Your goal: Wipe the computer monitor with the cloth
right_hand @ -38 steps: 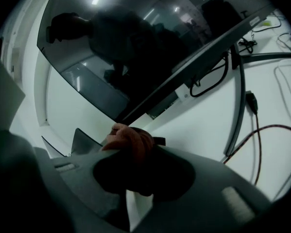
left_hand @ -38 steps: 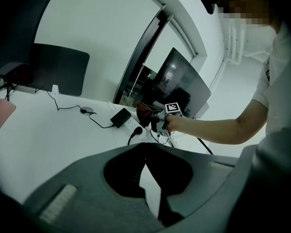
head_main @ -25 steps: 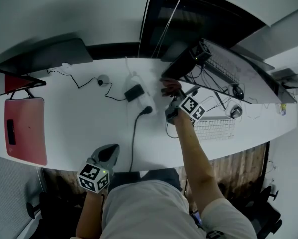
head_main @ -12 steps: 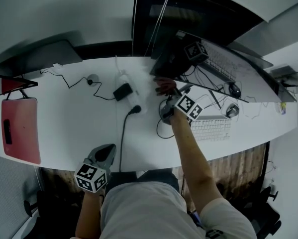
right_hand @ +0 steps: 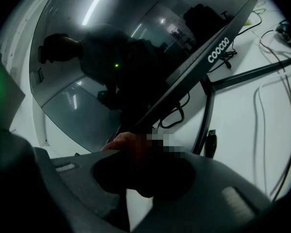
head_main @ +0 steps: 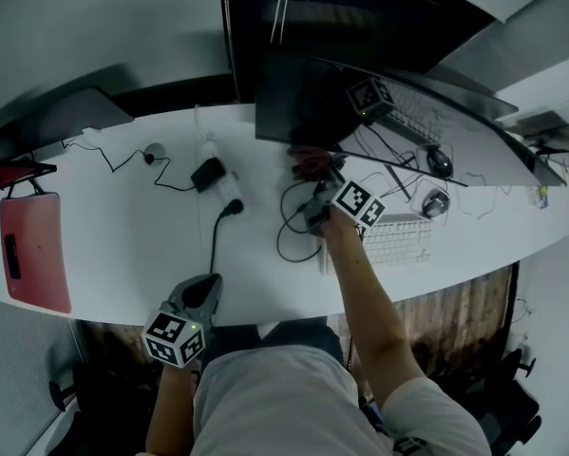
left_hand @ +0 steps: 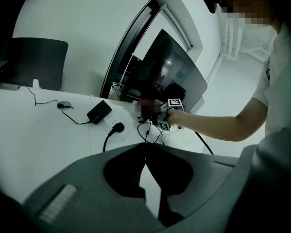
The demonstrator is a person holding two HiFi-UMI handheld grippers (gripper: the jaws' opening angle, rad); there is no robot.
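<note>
The dark monitor stands at the back of the white desk. My right gripper is shut on a red cloth and holds it at the monitor's lower edge. In the right gripper view the cloth bunches between the jaws just under the screen, whose glass mirrors the room. My left gripper hangs at the desk's front edge, far from the monitor. Its fingers meet at the tips with nothing held.
A power strip with a black adapter and loose cables lies left of the right gripper. A keyboard and a mouse sit to its right. A red pad lies far left. Monitor stand legs spread over the desk.
The head view has swung, so the desk things slid left in the picture. My right gripper with the cloth has moved a little right along the monitor's lower edge. The left gripper stayed put.
</note>
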